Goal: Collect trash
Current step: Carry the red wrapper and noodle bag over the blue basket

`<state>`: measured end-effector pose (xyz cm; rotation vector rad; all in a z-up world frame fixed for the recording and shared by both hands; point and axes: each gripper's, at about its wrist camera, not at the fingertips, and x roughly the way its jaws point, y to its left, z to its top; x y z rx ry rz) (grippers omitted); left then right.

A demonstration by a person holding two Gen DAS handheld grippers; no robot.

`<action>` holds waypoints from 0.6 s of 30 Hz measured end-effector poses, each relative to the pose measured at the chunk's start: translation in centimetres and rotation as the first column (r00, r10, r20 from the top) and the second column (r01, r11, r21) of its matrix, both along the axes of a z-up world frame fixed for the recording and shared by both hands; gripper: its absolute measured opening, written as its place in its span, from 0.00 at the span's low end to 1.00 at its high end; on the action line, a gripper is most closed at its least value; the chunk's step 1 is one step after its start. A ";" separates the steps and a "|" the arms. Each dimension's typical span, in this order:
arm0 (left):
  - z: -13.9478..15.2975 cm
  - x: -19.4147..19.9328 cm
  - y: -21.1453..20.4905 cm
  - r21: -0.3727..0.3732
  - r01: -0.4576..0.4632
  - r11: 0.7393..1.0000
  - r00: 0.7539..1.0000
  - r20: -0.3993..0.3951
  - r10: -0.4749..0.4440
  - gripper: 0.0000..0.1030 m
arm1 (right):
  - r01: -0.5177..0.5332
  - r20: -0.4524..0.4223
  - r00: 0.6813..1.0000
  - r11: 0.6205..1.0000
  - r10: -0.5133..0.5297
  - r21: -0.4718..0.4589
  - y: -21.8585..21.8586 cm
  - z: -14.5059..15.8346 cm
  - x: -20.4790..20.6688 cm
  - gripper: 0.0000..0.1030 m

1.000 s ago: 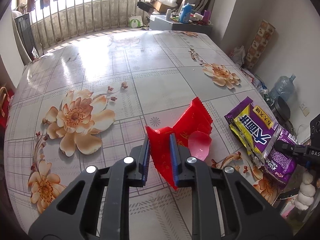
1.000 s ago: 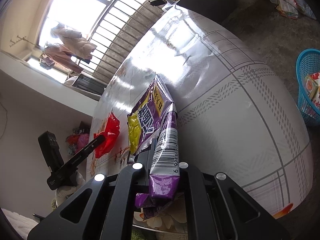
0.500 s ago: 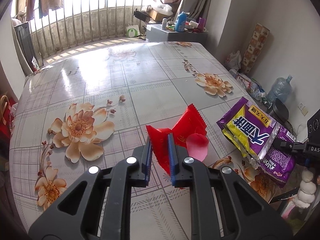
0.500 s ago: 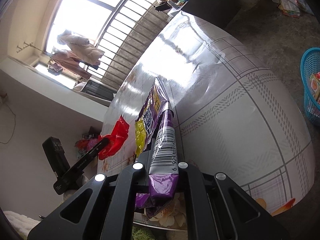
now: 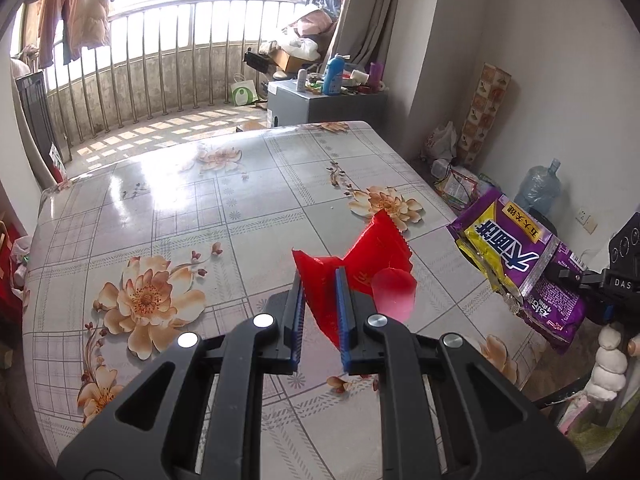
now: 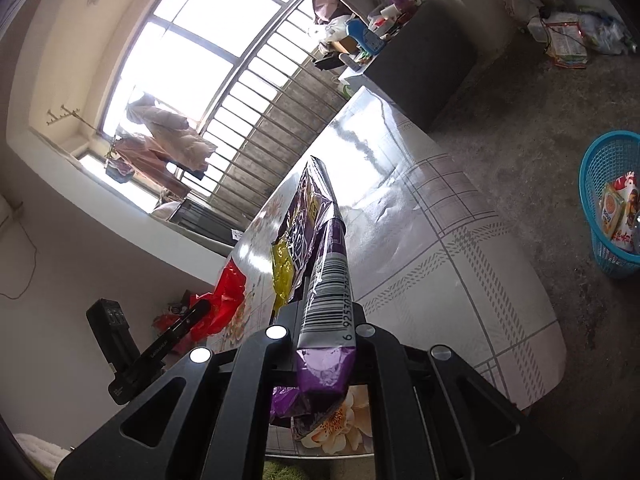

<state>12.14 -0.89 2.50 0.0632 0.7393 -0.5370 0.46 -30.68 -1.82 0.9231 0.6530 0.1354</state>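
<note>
Left gripper (image 5: 320,280) nearest in its own view, blue-padded fingers (image 5: 297,312) nearly closed, pinching red wrapper (image 5: 376,256) by its near corner; wrapper lifted clear above table (image 5: 160,208), its far end pointing up & away. Pink translucent scrap (image 5: 394,294) just right of fingers, overlapping wrapper; whether attached, cannot tell. Farther right, off table's right edge: purple snack bag (image 5: 516,256), yellow lining showing at torn mouth, clamped in right gripper (image 5: 560,276) w/ black camera body behind.

Right wrist view: right gripper (image 6: 326,320) fully closed on purple snack bag (image 6: 328,280), barcode side up, crumpled tail folded back over gripper body, long end sticking out twd far window. Left of it, red wrapper (image 6: 228,292) at tip of left gripper (image 6: 200,308). Flower-print table (image 6: 440,240) beneath & beyond, sun glare on far half. Right, on floor well apart from table: blue mesh basket (image 6: 600,160), a few packets (image 6: 618,216) inside. Far end of room: railed balcony window (image 5: 160,60), clothes hung on left, cluttered grey cabinet (image 5: 320,104) just past table.
</note>
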 end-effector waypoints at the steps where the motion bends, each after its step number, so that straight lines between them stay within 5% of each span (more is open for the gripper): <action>1: 0.5 0.0 -0.7 -0.009 0.023 1.000 1.000 0.008 -0.023 0.12 | 0.040 0.014 0.999 0.999 -0.040 -0.016 -1.0 0.7 -1.0 0.05; 4: 2.2 0.2 -3.8 -0.032 0.112 0.993 0.993 0.037 -0.111 0.12 | 0.186 0.050 0.982 0.981 -0.183 -0.056 -4.7 2.5 -4.5 0.05; 8: 4.0 0.4 -10.0 -0.040 0.255 0.966 0.965 0.065 -0.252 0.12 | 0.399 0.055 0.917 0.910 -0.396 -0.107 -9.6 3.8 -9.7 0.05; 13: 3.2 0.6 -20.4 -0.002 0.433 0.902 0.902 0.005 -0.433 0.12 | 0.555 -0.020 0.818 0.797 -0.576 -0.238 -13.4 3.1 -13.2 0.05; 18: -0.7 0.8 -31.3 0.105 0.560 0.821 0.827 -0.126 -0.548 0.12 | 0.601 -0.110 0.755 0.749 -0.647 -0.279 -16.9 -0.5 -13.7 0.05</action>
